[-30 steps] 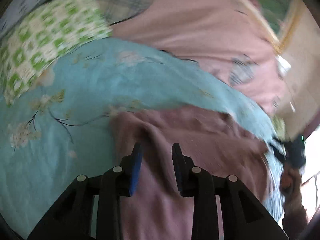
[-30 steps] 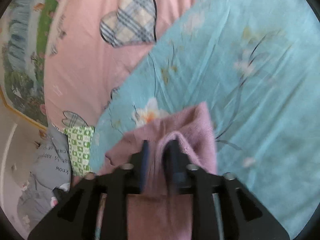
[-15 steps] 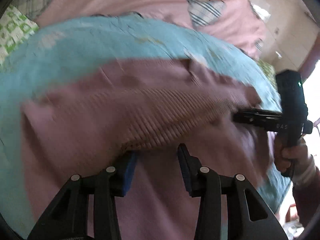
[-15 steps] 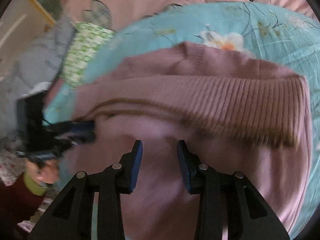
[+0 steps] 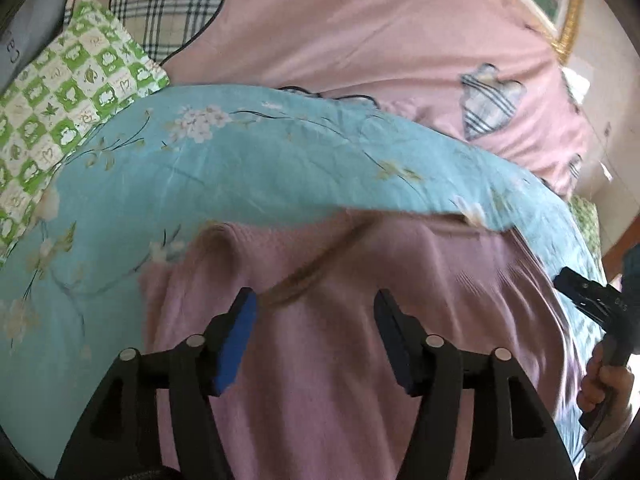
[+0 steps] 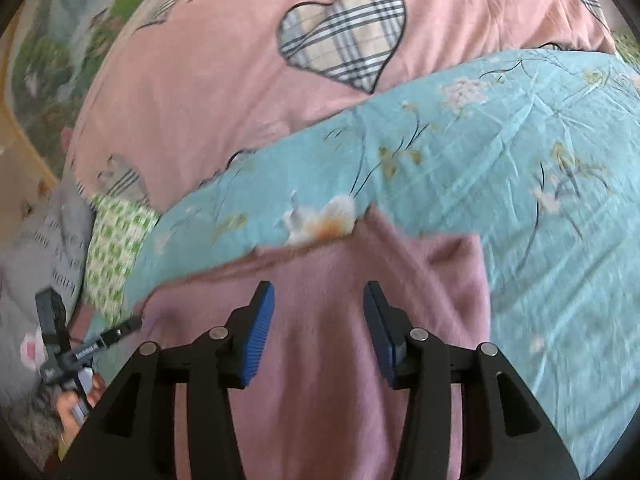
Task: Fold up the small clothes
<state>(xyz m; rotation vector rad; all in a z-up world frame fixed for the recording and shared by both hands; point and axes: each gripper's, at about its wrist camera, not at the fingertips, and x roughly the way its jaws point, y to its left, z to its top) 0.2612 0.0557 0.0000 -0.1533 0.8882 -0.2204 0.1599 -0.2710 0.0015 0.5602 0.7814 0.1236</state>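
Left wrist view shows the mauve sweater (image 5: 340, 340) spread on the blue floral quilt (image 5: 240, 168), with the pink heart-print bedcover (image 5: 360, 40) beyond the quilt's far edge and a green checked cloth (image 5: 68, 96) at its far left corner. The left gripper (image 5: 314, 314) is opening just above the knit, nothing pinched between its blue pads. Off the quilt's right side, the right gripper (image 6: 318, 308) is opening too, and the sweater lies loose under it. The fold looks just laid down. To finish it well, I would let both sets of jaws part fully before lifting, so no fibre drags, then smooth the upper layer flat and square its edges against the lower one before the next fold.
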